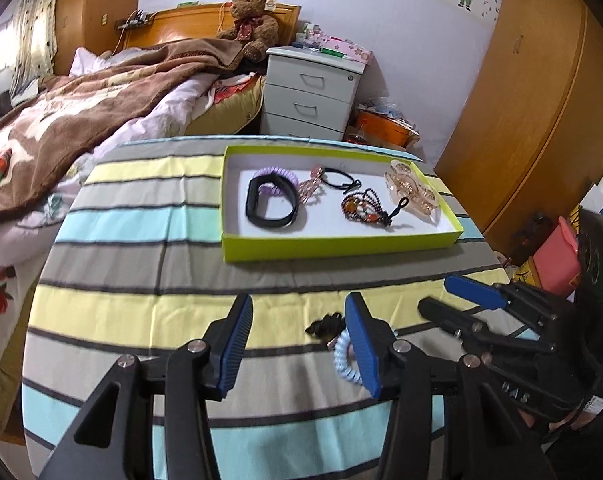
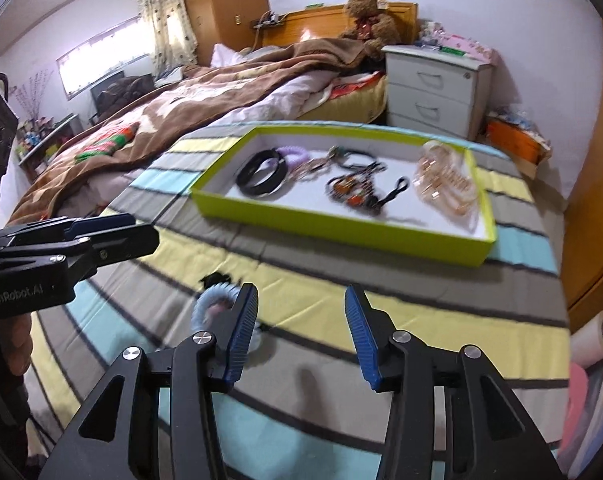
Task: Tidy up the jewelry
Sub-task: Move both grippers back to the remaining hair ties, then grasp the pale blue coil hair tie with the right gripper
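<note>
A lime-green tray (image 1: 341, 246) (image 2: 333, 228) sits at the far side of the striped cloth. Inside lie a black band (image 1: 271, 204) (image 2: 261, 174), a purple coil hair tie (image 1: 279, 174), a beaded bracelet (image 1: 361, 206) (image 2: 349, 190) and a gold hair claw (image 1: 411, 192) (image 2: 445, 180). A light-blue coil hair tie (image 1: 343, 356) (image 2: 211, 304) lies on the cloth beside a small black piece (image 1: 325, 326) (image 2: 215, 279). My left gripper (image 1: 299, 340) (image 2: 145, 230) is open, with the coil partly hidden behind its right finger. My right gripper (image 2: 301, 336) (image 1: 435, 293) is open, with the coil just left of it.
The striped cloth (image 1: 161, 280) covers a small table. A bed with a brown blanket (image 1: 81, 112) runs along the left. A white nightstand (image 1: 313, 88) stands behind the tray, a wooden wardrobe (image 1: 541, 100) on the right. Bags and boxes (image 1: 553, 260) crowd the floor at the right.
</note>
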{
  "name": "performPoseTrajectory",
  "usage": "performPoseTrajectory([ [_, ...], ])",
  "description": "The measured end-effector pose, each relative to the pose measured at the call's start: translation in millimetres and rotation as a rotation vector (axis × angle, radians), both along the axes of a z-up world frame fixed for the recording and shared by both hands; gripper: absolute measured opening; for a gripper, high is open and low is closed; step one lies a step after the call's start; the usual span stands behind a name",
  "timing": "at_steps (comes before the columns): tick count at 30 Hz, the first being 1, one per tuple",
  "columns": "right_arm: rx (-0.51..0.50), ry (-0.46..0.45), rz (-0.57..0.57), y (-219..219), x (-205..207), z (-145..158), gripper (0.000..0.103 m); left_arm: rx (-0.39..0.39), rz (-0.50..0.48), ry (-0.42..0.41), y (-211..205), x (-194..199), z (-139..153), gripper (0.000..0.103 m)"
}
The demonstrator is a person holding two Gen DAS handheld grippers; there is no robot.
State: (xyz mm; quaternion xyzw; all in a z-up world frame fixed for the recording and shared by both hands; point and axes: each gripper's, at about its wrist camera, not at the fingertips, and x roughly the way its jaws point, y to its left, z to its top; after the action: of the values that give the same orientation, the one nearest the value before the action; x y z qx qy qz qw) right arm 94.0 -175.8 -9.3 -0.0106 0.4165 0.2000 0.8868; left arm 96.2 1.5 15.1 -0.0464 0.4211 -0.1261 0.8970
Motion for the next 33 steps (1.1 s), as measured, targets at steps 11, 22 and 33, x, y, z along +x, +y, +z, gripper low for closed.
performPoseTrajectory([
  [11, 0.022, 0.082, 0.054, 16, 3, -24, 0.046, -0.020, 0.039, 0.021, 24, -13, -12, 0.051],
  [22, 0.044, 0.103, 0.050, 14, -1, -28, 0.030, -0.005, 0.041, 0.033, 26, -17, -20, 0.051],
  [33, 0.068, 0.070, 0.046, 4, -12, -22, 0.010, -0.004, 0.053, 0.047, 29, -16, -23, 0.051],
])
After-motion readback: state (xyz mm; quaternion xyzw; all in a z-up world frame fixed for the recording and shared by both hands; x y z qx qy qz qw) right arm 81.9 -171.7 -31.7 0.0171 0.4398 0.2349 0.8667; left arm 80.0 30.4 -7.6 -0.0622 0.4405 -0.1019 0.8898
